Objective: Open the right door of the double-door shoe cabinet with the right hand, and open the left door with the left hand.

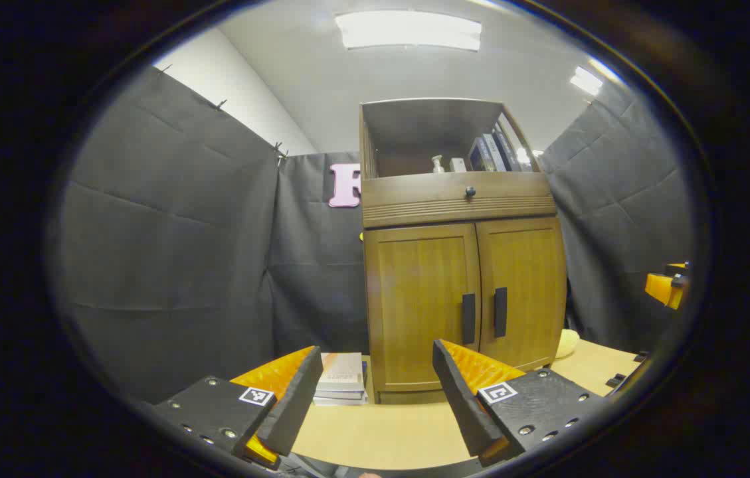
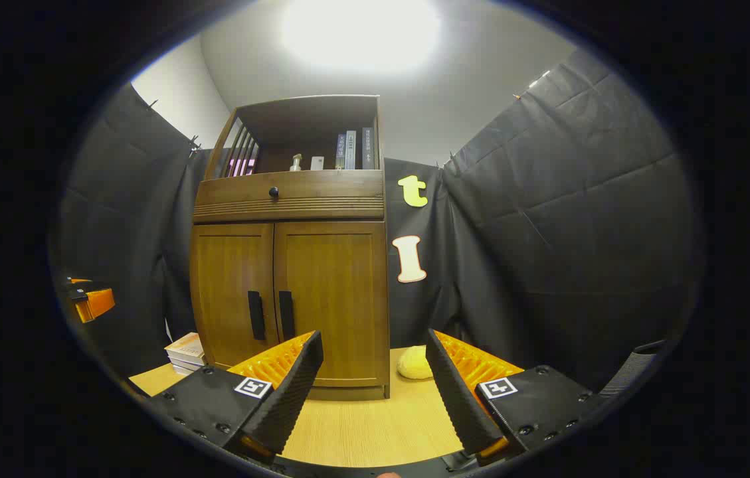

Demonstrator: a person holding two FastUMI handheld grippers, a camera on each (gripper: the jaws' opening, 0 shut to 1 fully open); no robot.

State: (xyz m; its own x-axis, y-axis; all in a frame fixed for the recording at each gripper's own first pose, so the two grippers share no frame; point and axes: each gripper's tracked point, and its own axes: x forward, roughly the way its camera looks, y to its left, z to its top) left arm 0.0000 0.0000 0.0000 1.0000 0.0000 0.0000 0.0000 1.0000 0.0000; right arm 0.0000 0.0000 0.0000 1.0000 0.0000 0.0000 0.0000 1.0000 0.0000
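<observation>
Black-curtained booth, pale wooden bench [image 1: 375,431], with the double-door shoe cabinet [image 1: 461,265] standing upright at its far side, both doors shut. Left door [image 1: 421,299] and right door [image 1: 524,292] facing the grippers, tall axes vertical, hinged at the outer edges. Left handle [image 1: 468,318] and right handle [image 1: 500,312] set just beside each other at the central seam, both bars vertical. Left gripper [image 1: 375,392] well short of the cabinet, fingers spread and grasping nothing. Right gripper [image 2: 375,382] likewise back from the doors, fingers parted, nothing between them. Stack of books [image 1: 341,388] just beside the cabinet's left flank; a soft yellow object [image 2: 413,364] at its right. Likely hazards: catching the wrong handle, so close are the two; left door possibly swinging into the books; cabinet sliding under a hard pull.
</observation>
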